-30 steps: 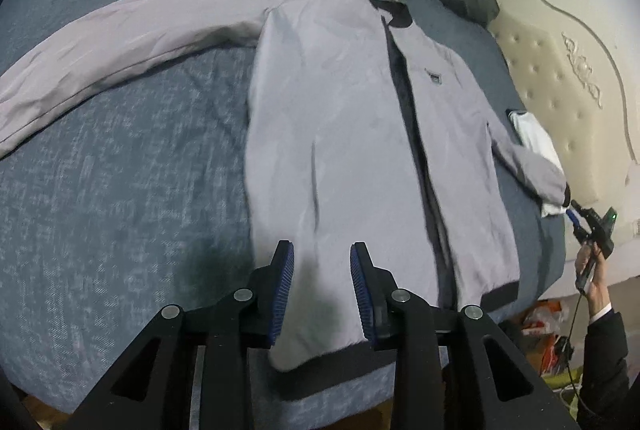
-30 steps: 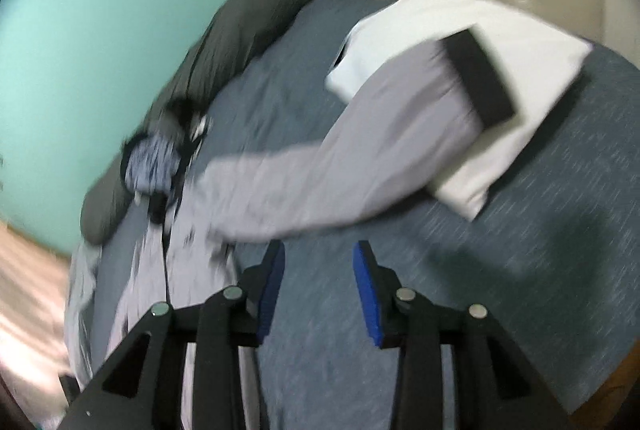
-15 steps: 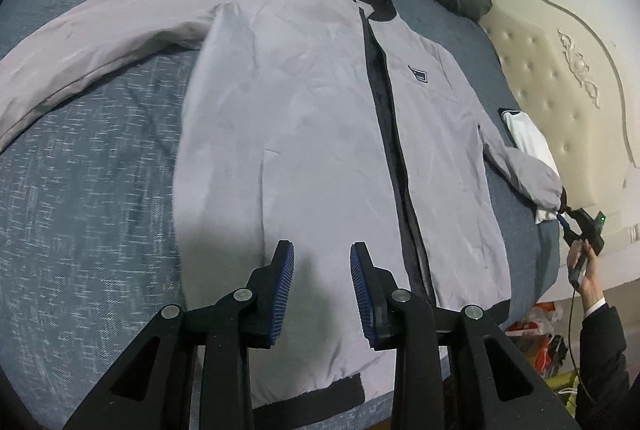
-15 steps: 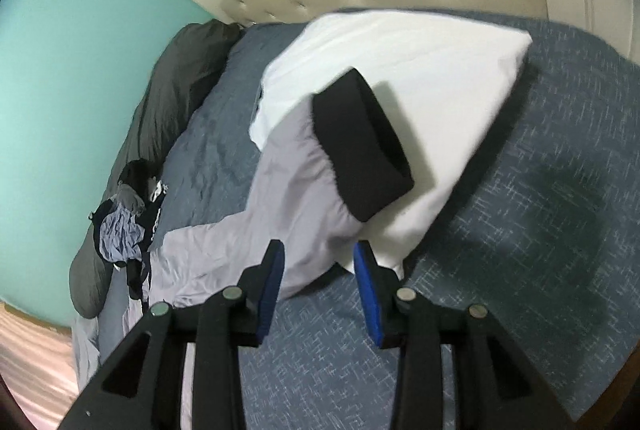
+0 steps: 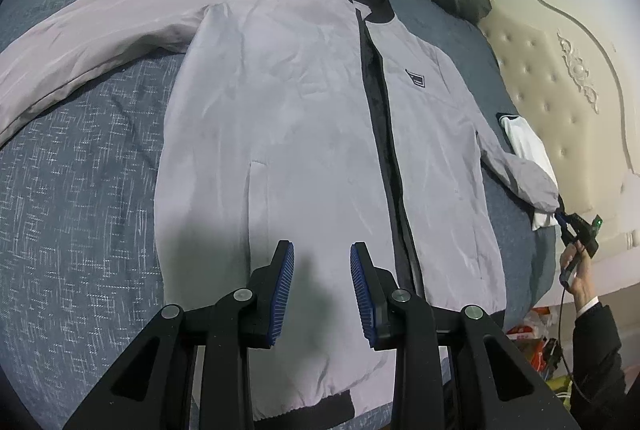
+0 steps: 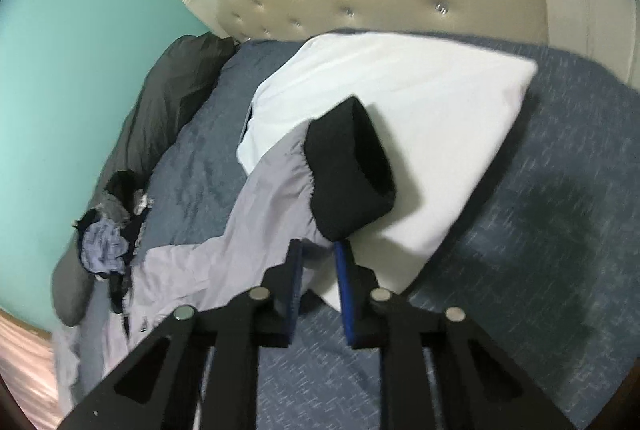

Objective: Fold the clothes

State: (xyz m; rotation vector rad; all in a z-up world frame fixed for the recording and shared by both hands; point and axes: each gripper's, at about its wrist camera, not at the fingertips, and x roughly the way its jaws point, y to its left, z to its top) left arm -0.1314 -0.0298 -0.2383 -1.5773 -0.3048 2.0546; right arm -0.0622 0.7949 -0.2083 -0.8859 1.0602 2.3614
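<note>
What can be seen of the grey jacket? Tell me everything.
The grey jacket lies flat, front up, on the blue bedspread, of thin, slightly creased fabric. It has a dark zip strip down the middle, black collar and hem band, a small chest badge. One sleeve stretches out sideways; the other ends in a black cuff resting on the white pillow, right at the right gripper. The left gripper hovers over its lower half.

Left gripper [image 5: 322,290] is held with fingers apart; right gripper [image 6: 318,286] is seen narrowed, hand-held [image 5: 576,272].
</note>
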